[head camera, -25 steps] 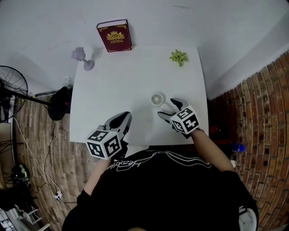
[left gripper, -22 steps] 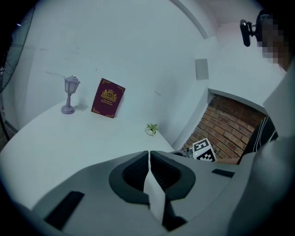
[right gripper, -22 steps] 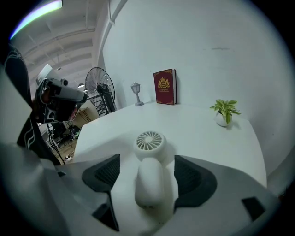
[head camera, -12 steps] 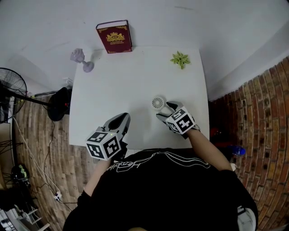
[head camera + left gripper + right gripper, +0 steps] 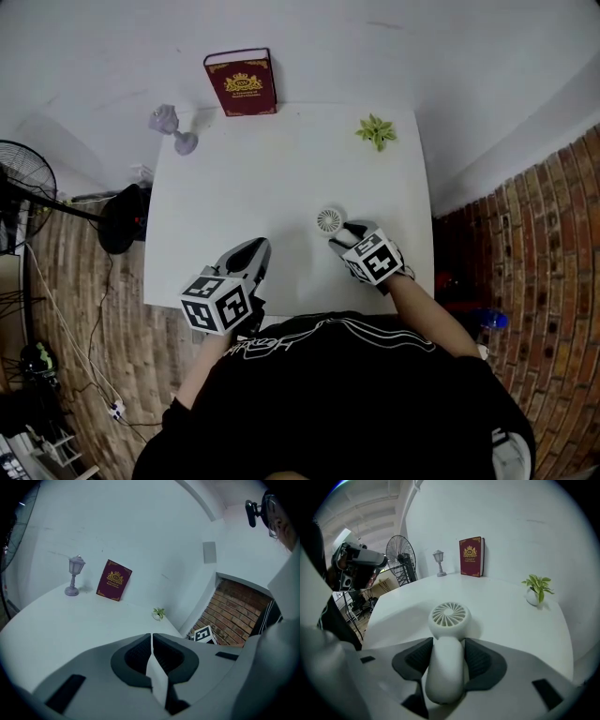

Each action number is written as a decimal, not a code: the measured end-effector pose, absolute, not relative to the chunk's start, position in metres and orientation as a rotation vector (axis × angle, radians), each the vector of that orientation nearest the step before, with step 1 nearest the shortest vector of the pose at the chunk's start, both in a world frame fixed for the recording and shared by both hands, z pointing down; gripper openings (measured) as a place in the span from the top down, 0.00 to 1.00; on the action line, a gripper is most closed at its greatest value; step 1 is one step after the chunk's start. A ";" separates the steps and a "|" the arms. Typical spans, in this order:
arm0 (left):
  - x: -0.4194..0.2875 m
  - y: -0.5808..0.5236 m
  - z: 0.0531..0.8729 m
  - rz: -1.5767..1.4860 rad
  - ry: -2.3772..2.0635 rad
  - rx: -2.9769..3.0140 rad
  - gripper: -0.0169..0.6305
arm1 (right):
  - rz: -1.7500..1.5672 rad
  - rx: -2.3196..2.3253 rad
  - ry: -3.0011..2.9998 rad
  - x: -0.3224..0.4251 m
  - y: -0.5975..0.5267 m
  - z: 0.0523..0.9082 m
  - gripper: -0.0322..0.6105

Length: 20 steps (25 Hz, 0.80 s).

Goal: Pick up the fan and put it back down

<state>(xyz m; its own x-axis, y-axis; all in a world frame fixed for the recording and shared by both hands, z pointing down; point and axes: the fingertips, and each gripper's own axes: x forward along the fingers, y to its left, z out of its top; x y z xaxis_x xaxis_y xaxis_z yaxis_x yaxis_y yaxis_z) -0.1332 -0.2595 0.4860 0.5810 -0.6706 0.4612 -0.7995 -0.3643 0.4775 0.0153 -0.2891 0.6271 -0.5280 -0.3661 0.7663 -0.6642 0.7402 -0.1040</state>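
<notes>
This is a bare indoor room, more a staged recording corner than a lived-in home: a white table stands against a plain white wall on a brick-patterned floor. Props line the table's upper edge (red book, small lamp, potted plant). A pedestal fan and loose cables occupy the left edge.

head view: of the fan only the round grille shows, its handle hidden under the right gripper, whose jaws have just been closing on it. the left edge cuts the floor fan. the book has print too small to read.
</notes>
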 end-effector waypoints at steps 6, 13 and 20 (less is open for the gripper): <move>-0.141 -0.262 0.480 0.225 -1.190 2.133 0.91 | 0.497 0.770 -2.160 0.016 -0.291 0.628 0.65; -0.141 -0.259 0.477 0.224 -1.195 2.138 0.91 | 0.517 0.782 -2.165 0.017 -0.292 0.627 0.65; -0.139 -0.252 0.469 0.236 -1.200 2.154 0.91 | 0.540 0.828 -2.207 0.019 -0.295 0.613 0.65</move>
<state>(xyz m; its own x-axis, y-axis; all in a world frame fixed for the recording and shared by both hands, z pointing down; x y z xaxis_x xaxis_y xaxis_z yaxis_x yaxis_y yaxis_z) -0.1392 -0.2523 0.4691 0.5642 -0.6943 0.4468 -0.8118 -0.3675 0.4539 0.0189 -0.2950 0.6133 -0.5446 -0.3990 0.7377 -0.6945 0.7076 -0.1301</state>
